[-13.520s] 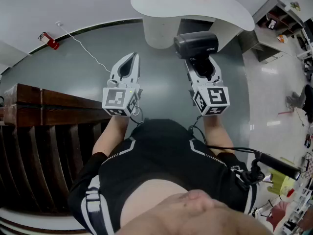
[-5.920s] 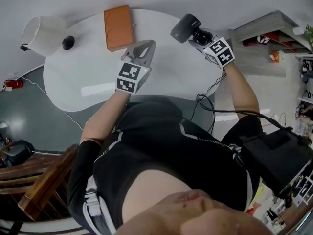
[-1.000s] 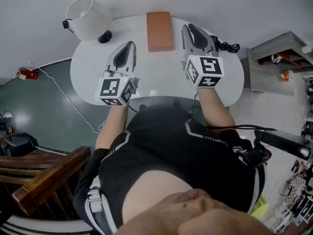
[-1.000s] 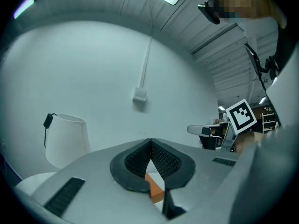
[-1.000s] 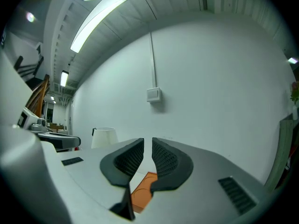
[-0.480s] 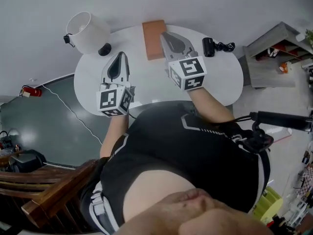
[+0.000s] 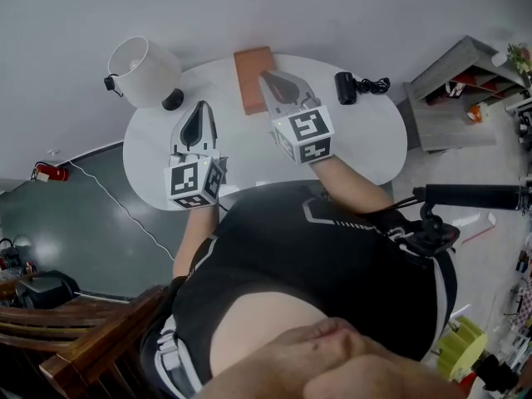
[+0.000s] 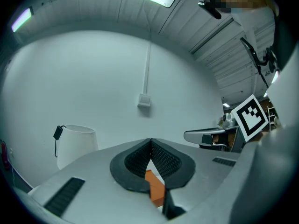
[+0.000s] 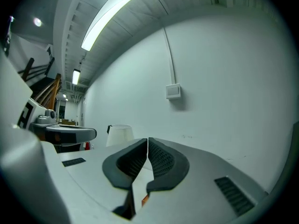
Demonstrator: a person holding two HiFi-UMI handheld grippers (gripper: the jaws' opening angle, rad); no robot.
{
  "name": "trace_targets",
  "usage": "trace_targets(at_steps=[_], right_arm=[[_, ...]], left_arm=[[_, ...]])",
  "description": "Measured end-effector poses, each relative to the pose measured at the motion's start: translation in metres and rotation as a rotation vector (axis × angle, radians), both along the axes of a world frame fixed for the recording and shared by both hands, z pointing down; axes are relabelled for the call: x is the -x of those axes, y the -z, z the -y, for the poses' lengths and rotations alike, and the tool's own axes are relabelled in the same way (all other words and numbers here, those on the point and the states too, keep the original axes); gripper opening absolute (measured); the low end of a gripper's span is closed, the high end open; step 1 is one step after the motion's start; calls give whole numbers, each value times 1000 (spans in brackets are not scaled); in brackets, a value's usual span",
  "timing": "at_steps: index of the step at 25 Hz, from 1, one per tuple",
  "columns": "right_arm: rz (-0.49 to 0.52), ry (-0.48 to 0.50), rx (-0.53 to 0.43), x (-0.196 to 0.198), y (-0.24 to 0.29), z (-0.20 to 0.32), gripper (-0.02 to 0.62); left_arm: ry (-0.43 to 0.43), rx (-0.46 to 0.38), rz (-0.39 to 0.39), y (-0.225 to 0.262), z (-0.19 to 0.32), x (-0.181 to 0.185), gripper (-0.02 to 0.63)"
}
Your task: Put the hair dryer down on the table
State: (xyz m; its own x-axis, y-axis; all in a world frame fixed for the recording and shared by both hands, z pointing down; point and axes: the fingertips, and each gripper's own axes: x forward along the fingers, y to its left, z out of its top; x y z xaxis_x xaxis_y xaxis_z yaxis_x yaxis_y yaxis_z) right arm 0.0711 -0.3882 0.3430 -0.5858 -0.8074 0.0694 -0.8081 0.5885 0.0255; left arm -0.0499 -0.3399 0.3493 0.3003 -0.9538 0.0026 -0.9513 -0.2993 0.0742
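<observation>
I held both grippers level over the near side of the white table (image 7: 366, 144), and neither had anything in it. My left gripper (image 7: 200, 108) had its jaws pressed together at the tips with nothing between them; through the gap below the pads I could see only a sliver of the orange box (image 7: 253, 78). My right gripper (image 7: 271, 78) was closed in the same way, pads meeting along 1 thin line and empty, and from the head view its tips lay over the right edge of that orange box, which sat flat at the far middle of the table. How high above the box I held them I could not tell. The hair dryer (image 7: 345, 87) lay on the table at the far right, well apart from my right gripper and farther still from my left, with its black cord (image 7: 376, 83) bunched just beside it on the right. Neither of my 2 grippers touched it. A white lamp shade (image 7: 143, 60) stood at the far left edge of the table, beyond my left gripper. A grey shelf unit (image 7: 453, 90) stood on the floor to the right of the table, and a wooden chair (image 7: 83, 347) was at the near left.
</observation>
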Motion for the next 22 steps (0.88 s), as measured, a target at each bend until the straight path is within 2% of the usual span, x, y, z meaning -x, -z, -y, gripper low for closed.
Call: trace_targets(at_steps=[22], right_arm=[[26,-25,32,-6,-4,5,34]], left_arm=[[-13,17,-20,-6,4,-8,32]])
